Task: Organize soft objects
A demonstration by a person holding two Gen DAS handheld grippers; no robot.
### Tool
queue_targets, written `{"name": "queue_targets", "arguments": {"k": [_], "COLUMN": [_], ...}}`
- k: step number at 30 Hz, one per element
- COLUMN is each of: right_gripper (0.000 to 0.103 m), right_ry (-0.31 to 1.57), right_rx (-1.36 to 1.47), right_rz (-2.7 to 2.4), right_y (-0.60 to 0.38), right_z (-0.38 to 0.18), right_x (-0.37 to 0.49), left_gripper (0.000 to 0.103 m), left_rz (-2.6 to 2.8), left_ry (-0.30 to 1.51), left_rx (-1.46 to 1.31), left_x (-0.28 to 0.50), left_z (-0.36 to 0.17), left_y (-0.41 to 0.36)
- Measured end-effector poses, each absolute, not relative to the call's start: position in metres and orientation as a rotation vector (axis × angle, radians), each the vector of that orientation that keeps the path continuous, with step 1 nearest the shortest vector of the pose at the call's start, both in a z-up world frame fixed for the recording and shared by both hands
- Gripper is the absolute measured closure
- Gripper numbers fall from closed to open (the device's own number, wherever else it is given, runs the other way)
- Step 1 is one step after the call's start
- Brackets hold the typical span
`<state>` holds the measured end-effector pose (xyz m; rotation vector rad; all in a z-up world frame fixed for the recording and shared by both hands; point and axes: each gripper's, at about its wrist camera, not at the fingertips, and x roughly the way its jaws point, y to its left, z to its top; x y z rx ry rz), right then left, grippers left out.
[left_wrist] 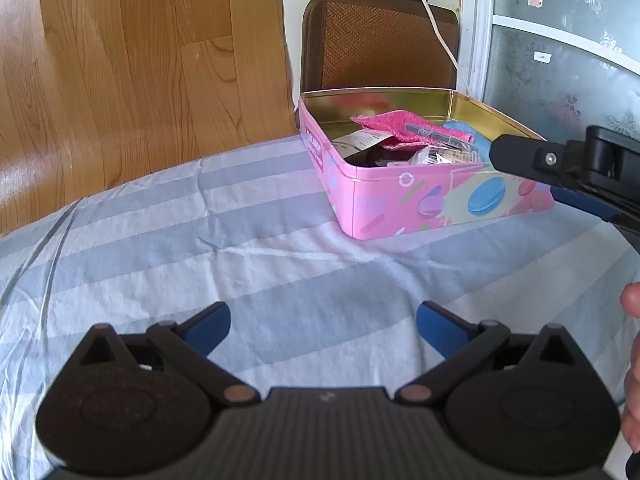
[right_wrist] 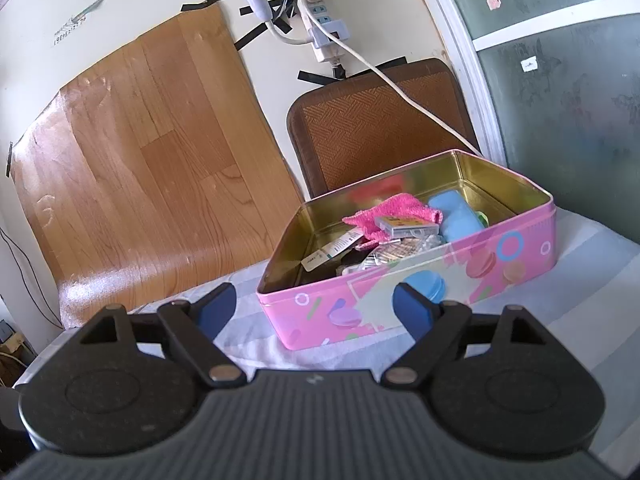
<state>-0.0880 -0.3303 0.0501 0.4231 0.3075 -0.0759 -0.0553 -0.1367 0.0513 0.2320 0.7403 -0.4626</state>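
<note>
Left hand-held gripper (left_wrist: 323,322): held wide apart and empty, low over the near part of the striped sheet (left_wrist: 200,248); nothing is gripped.
Striped sheet: no loose soft object is seen on the visible part of the surface.
Pink tin (right_wrist: 400,296): set on the far right of the sheet, lid off, gold lining shown.
Pink cloth (right_wrist: 394,210): laid inside the tin, on top of the pile, toward the far wall.
Blue soft object (right_wrist: 456,216): lodged in the tin just right of the cloth; its exact kind cannot be told.
Other contents: small packets and a flat box are mixed in beside the cloth.
Right hand-held gripper (right_wrist: 314,312): spread wide, empty, poised just near of the tin's near wall.
Progress: judged to be nearly finished, as the soft things are already in the tin; tidying inside may be left.
</note>
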Motion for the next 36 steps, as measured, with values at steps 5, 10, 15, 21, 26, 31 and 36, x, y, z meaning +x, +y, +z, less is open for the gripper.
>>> {"name": "queue_targets", "arguments": {"k": [5,10,15,21,26,31,36], "right_gripper": [0.015,0.015,0.015,0.015,0.015,0.015,0.015], "right_ry": [0.311,0.313,0.314,0.319,0.330,0.340,0.344], "right_rx": [0.425,0.429,0.429,0.430,0.430,0.428,0.436], "right_rz": [-0.074,-0.075,-0.075,-0.071,-0.059,-0.051,-0.047], "right_y": [-0.331,-0.331,-0.331,-0.330,-0.328,-0.326,-0.326], "right_z": [0.049,0.048,0.048,0.047,0.045,0.044,0.044], "right_x": [-0.088,-0.087,-0.087,-0.087,-0.085,-0.085,-0.084], "left_gripper": [0.000,0.000,0.000,0.000,0.000,0.000,0.000], "left_rz": [-0.465,-0.446,-0.448,-0.434,-0.444,-0.442,-0.433], "left_ry": [0.742,0.740,0.752,0.768,0.813,0.832,0.842], "left_rx": [0.235,0.261,0.273,0.283,0.254,0.232,0.236], "left_x": [-0.055,-0.056,-0.056,-0.058,-0.055,-0.054,-0.055], "left_z": [0.050,0.049,0.046,0.042,0.037,0.036,0.035], "left_y": [-0.136,-0.137,-0.135,-0.132,-0.126,-0.122,-0.121]}}
